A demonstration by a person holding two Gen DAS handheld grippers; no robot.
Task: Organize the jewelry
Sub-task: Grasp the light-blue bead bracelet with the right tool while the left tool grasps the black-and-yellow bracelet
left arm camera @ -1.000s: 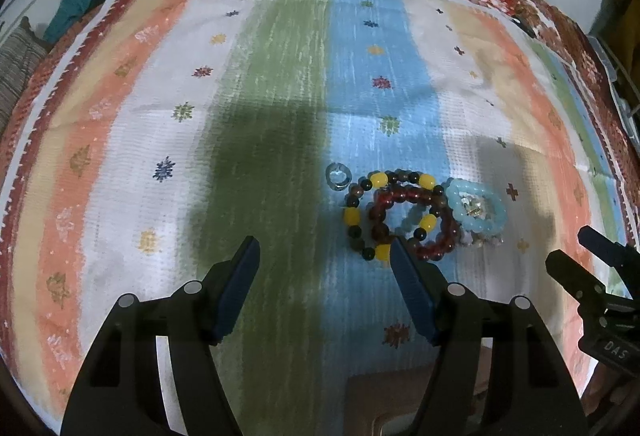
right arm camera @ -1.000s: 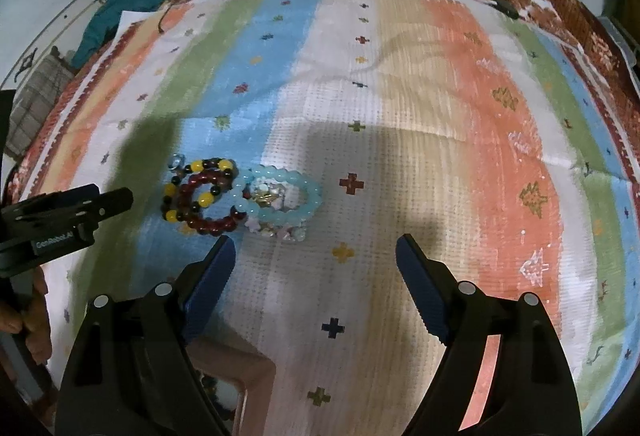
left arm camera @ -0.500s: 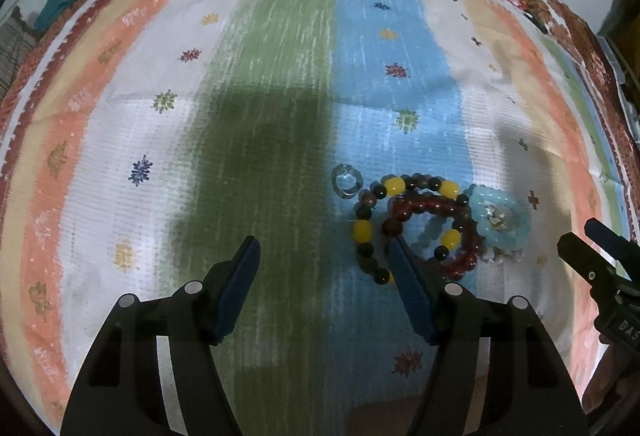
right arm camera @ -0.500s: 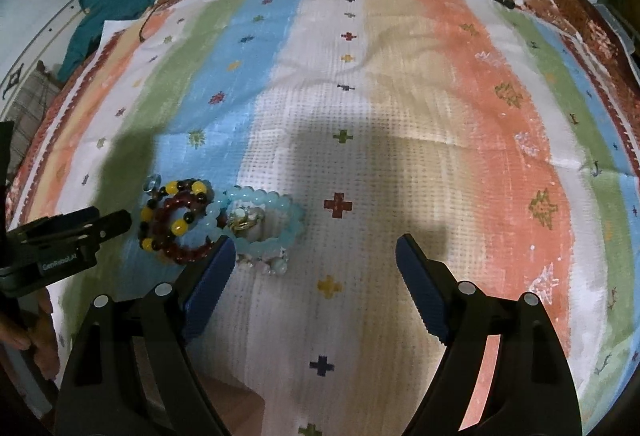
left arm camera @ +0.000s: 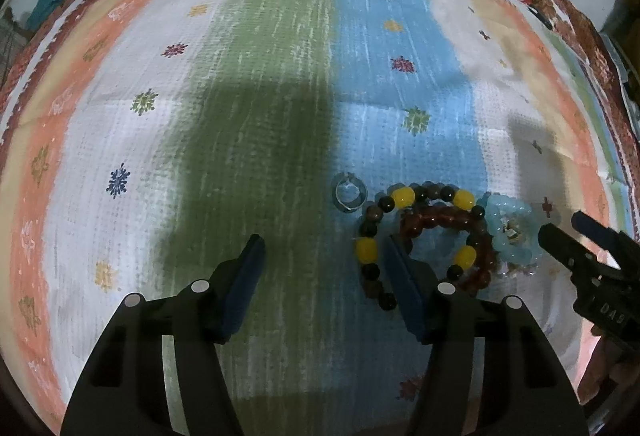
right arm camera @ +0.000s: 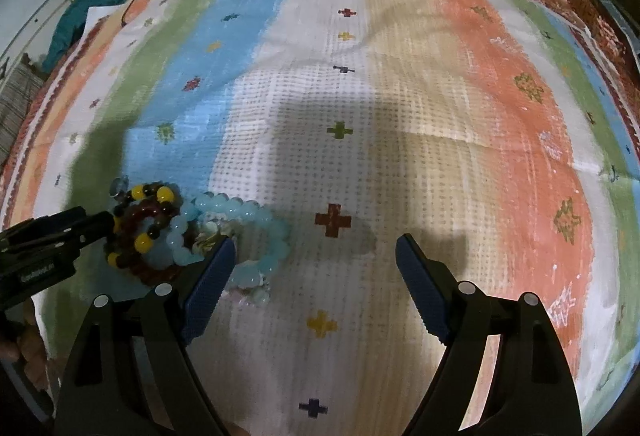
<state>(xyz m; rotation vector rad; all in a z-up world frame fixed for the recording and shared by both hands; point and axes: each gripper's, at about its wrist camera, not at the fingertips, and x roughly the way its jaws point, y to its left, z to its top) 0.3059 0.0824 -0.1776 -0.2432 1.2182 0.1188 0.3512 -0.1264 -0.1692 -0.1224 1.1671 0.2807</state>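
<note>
My left gripper [left arm camera: 324,260] hangs over the striped cloth [left arm camera: 280,75], jaws apart with nothing between them; they have just been narrowing, which I judge suits the small ring [left arm camera: 351,191] lying ahead. Touching it to the right lie the dark-and-yellow bead bracelet [left arm camera: 416,236], the red bracelet [left arm camera: 448,224] and the pale blue bracelet [right arm camera: 240,232], heaped together and unsorted. My right gripper [right arm camera: 312,256] stands wide, empty, its left finger over the blue beads.

"DA9" perhaps, on right gripper [left arm camera: 560,232]
</note>
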